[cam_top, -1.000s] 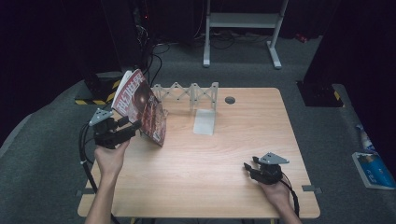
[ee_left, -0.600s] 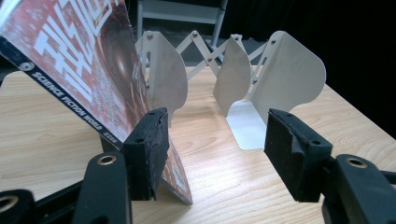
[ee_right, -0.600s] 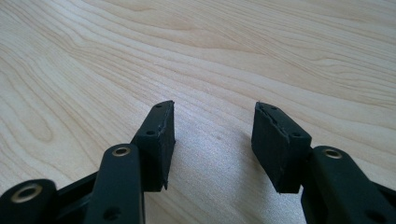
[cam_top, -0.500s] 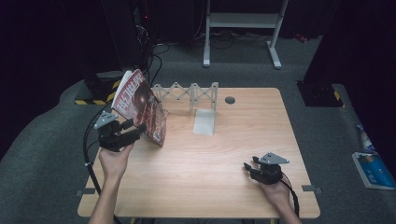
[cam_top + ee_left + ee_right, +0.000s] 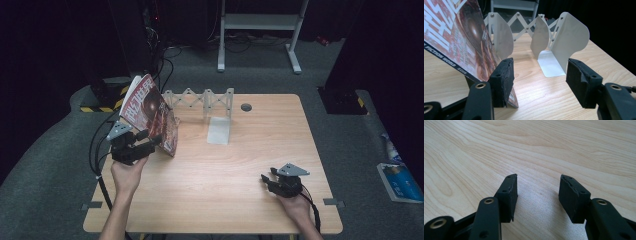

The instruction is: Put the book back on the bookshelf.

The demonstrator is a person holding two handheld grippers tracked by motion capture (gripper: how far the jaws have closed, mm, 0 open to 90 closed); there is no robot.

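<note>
A red magazine [image 5: 149, 112] with white lettering stands tilted on the wooden table [image 5: 240, 165], at the left end of a white accordion book rack [image 5: 202, 100]. My left gripper [image 5: 150, 142] is open just in front of the magazine's lower right corner. In the left gripper view the magazine [image 5: 461, 42] lies outside the left pad [image 5: 502, 80], with only bare table between the jaws of the left gripper [image 5: 540, 67]. Whether that pad touches the cover I cannot tell. The rack's dividers [image 5: 571, 42] stand beyond. My right gripper [image 5: 265, 180] rests open at the near right, and its gripper view [image 5: 539, 182] has nothing between the jaws.
The rack's flat foot plate [image 5: 219, 131] lies on the table behind centre. A round cable hole [image 5: 246, 107] sits at the back right. On the floor are a white stand [image 5: 260, 22], cables [image 5: 167, 70] and a blue book [image 5: 397, 180].
My left gripper has drawn slightly toward the near edge, away from the magazine. The magazine and the right gripper have stayed where they were.
</note>
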